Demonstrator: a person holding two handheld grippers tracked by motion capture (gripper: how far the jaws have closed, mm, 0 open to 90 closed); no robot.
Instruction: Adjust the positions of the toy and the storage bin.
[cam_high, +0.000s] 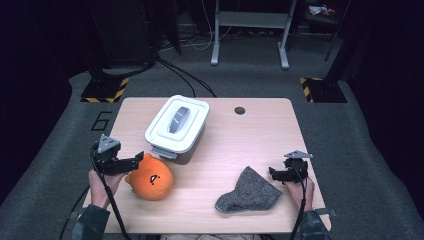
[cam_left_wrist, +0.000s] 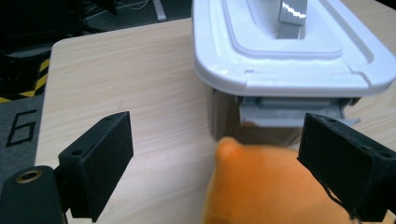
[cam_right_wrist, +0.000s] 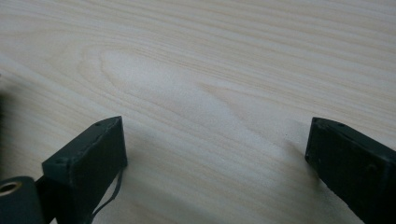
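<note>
- Your left gripper (cam_high: 131, 162) sits at the left edge of the bench (cam_high: 250, 135), held in your left hand (cam_high: 102, 182). Its jaws stand wide apart and clamp nothing.
- The orange plush toy (cam_high: 151, 180) lies on the bench just beside that gripper, on its right. In the left gripper view the toy (cam_left_wrist: 271, 186) lies low between the open jaws; the left jaw is clear of it, and whether the right jaw brushes it cannot be told.
- Just behind the toy stands the white lidded box (cam_high: 177, 127), lid on, with a grey handle (cam_high: 179, 119) across the top. In the left gripper view its grey front latch (cam_left_wrist: 289, 114) faces the toy, close to it.
- A small dark round hole (cam_high: 240, 110) marks the bench top towards the far edge, well apart from the box.
- The grey knitted cloth (cam_high: 248, 192) lies flat near the front edge, right of centre.
- Your right gripper (cam_high: 276, 174) rests low on the bench just beside the cloth's right corner, held in your right hand (cam_high: 300, 187). Its jaws are spread apart, with bare wood (cam_right_wrist: 210, 93) between them.
</note>
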